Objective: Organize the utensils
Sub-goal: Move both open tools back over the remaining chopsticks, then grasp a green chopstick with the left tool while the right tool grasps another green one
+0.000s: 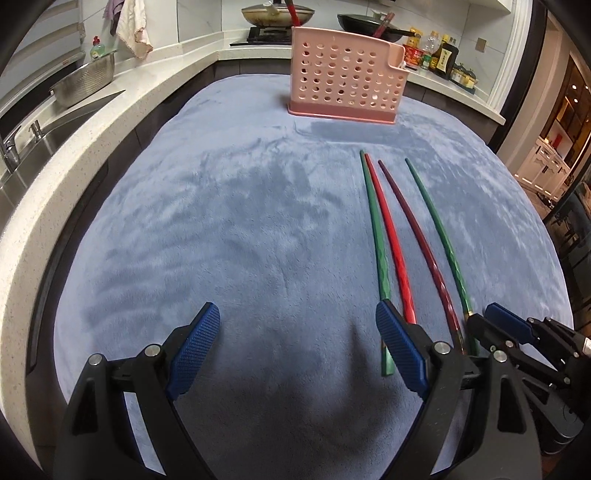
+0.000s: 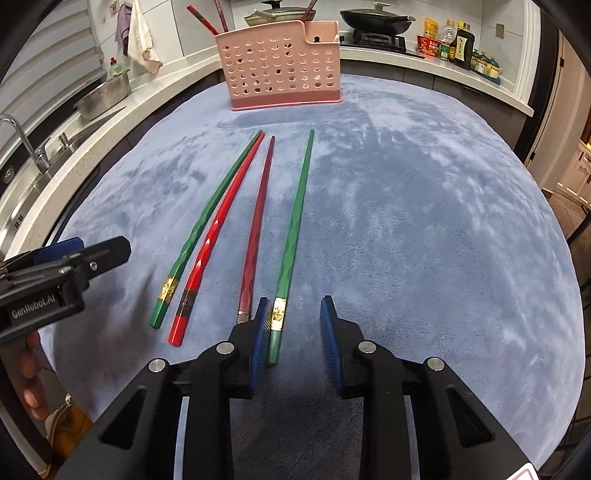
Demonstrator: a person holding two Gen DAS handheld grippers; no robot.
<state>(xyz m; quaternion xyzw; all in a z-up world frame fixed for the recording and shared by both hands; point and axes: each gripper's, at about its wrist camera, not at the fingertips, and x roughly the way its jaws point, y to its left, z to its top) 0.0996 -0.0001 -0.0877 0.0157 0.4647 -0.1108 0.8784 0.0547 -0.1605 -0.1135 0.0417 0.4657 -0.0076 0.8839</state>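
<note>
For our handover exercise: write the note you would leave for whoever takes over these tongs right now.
Left tongs: wide open, empty, over the blue cloth.
Right tongs: open around the rightmost green chopstick's handle end; pads not yet clamped.
Beside it lie the dark red chopstick, bright red chopstick and second green chopstick.
Done: some chopsticks already stand in the pink holder.
Left: grip and load these four.

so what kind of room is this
Most likely a home kitchen: a sink with a tap on one side, pans on a stove at the back, and sauce bottles along the counter.
</note>
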